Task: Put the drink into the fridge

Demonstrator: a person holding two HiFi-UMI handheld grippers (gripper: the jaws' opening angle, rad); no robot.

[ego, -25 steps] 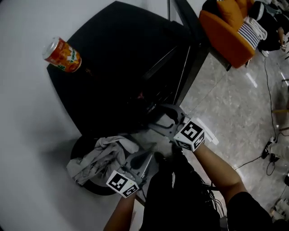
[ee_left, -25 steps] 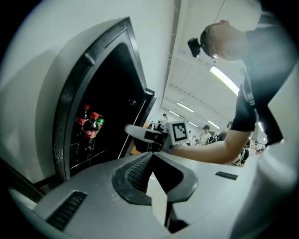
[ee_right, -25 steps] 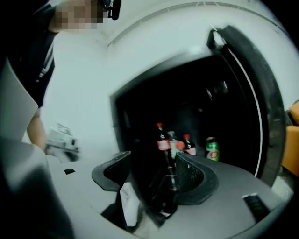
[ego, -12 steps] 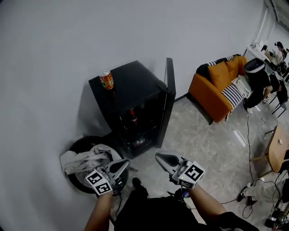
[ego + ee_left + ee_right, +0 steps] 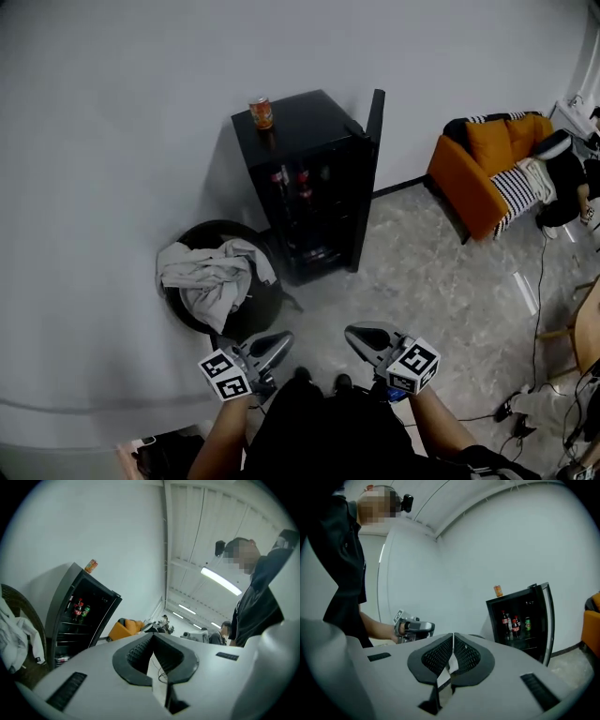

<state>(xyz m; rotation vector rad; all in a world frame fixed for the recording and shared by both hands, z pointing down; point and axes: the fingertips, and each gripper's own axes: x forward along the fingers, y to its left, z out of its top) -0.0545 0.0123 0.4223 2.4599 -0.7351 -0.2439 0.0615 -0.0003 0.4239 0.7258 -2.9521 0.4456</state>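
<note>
With the left hand-held gripper (image 5: 277, 343) and the right hand-held gripper (image 5: 360, 335) both pressed together, empty, and well apart from the drink can (image 5: 262, 112) at 11 o'clock atop the open fridge (image 5: 314, 202), a reach made without spreading the jaws would likely knock the can off.

Closed (empty): left gripper (image 5: 282, 337), right gripper (image 5: 350, 332)

Place: an office lounge or break corner.
Drinks: a small black fridge (image 5: 314, 178) against a bare white wall (image 5: 122, 112).
Seating: an orange sofa (image 5: 466, 187) on a polished stone floor (image 5: 422, 281).
Ceiling: long strip lights (image 5: 218, 580).
</note>
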